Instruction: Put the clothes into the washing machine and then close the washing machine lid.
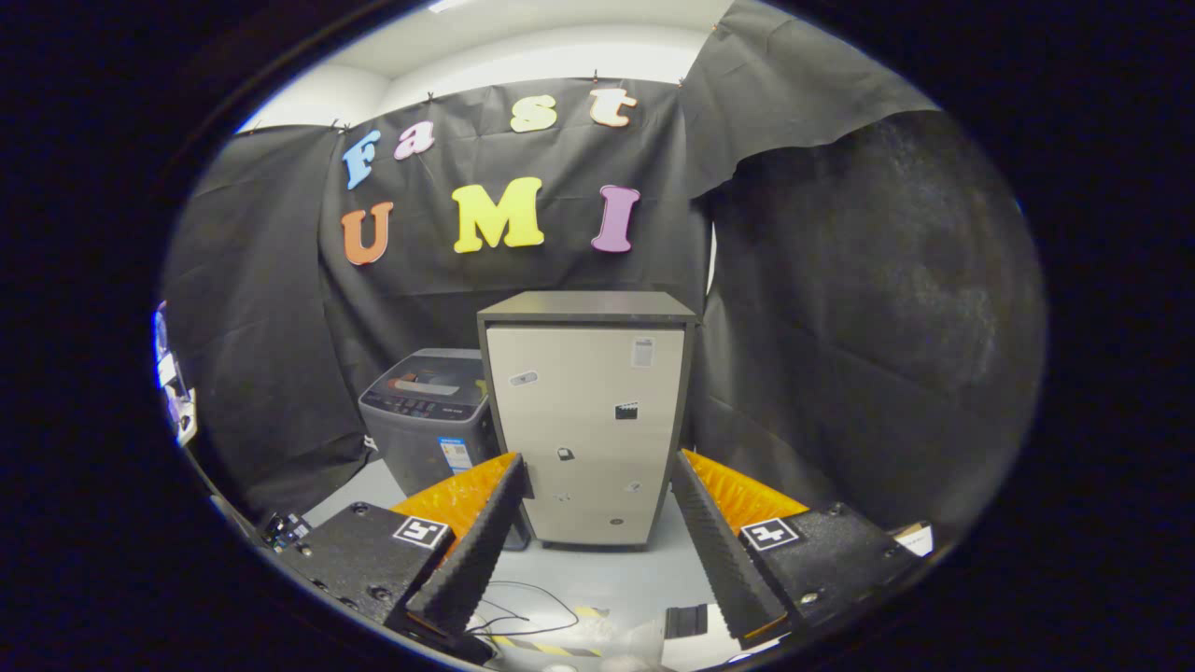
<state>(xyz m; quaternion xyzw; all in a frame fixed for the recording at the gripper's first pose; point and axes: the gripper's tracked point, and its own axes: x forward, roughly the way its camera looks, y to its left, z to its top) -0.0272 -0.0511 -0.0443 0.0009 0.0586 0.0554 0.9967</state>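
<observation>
The tongs stand wide apart, gripping nothing; beyond them at frame centre stands a cabinet, the lid-closed washing machine just left of it

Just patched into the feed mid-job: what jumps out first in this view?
A tall cabinet with a pale door dotted with small stickers stands straight ahead, framed between the fingers of the open tool, which holds nothing. Tucked against the cabinet's left side, lower and farther back, sits the grey top-loading washing machine, with its lid down. Loose cables lie on the floor just ahead of the fingers.
</observation>
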